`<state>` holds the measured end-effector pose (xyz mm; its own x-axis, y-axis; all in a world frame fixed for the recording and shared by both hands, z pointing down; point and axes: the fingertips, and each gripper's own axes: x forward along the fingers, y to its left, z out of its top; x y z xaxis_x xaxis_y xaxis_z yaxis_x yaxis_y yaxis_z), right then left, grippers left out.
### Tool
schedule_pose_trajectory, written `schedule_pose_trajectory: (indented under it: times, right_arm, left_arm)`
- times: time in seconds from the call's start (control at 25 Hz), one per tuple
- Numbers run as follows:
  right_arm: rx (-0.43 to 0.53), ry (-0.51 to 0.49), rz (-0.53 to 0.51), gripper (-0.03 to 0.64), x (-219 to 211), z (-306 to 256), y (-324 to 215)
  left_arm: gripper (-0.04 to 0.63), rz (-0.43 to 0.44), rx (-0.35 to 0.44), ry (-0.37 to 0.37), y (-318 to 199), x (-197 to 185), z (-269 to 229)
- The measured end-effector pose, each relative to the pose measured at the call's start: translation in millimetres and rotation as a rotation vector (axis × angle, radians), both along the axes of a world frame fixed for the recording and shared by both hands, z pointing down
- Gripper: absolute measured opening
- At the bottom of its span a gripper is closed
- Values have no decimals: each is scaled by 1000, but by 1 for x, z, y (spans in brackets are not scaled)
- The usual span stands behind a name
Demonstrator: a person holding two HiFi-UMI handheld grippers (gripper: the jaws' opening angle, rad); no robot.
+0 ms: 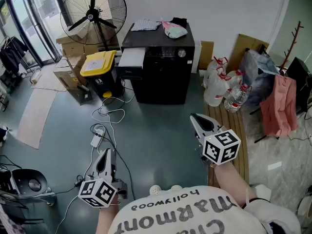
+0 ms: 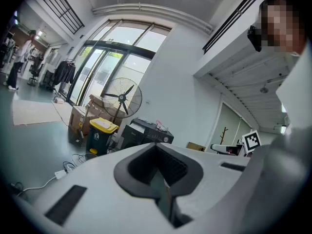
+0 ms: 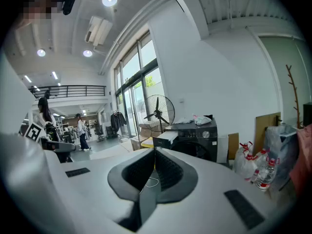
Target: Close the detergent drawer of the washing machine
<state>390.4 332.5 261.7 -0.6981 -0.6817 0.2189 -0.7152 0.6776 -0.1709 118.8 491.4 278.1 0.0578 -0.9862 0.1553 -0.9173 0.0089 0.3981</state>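
Your left gripper (image 1: pixel 106 153) has its fingers (image 2: pixel 178 167) pressed together with nothing between them. Your right gripper (image 1: pixel 196 118) is the same, its fingers (image 3: pixel 168 172) closed and empty. Both point across the floor (image 1: pixel 161 130) toward the washer (image 1: pixel 163 74), which stands at the floor's far edge against the wall. The drawer (image 1: pixel 131 57) sticks out, open, from the washer's top left corner, facing you. It is well apart from both pairs of fingers, with bare floor and a white cable (image 1: pixel 109 113) between. Your right gripper is the nearer one, off to the drawer's right; your left sits closer to you. A yellow-lidded bin (image 1: pixel 100 65) stands just beside the washer, on the drawer's side.
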Motion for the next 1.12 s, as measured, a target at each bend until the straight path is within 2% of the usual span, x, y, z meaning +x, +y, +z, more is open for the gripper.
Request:
schedule_pose_trajectory:
  times: [0.44, 0.76, 0.92, 1.12]
  right_arm:
    - [-1, -7, 4, 31, -11, -6, -2]
    - [33, 12, 9, 31, -35, -3, -2]
    - [-38, 4, 38, 31, -45, 23, -1]
    - [-137, 5, 14, 31, -65, 52, -2]
  left_arm:
    - [8, 5, 12, 35, -1, -16, -6]
    - [8, 14, 1, 43, -3, -44, 2]
    - [8, 27, -20, 45, -2, -58, 19]
    - [8, 9, -64, 70, 0, -74, 37]
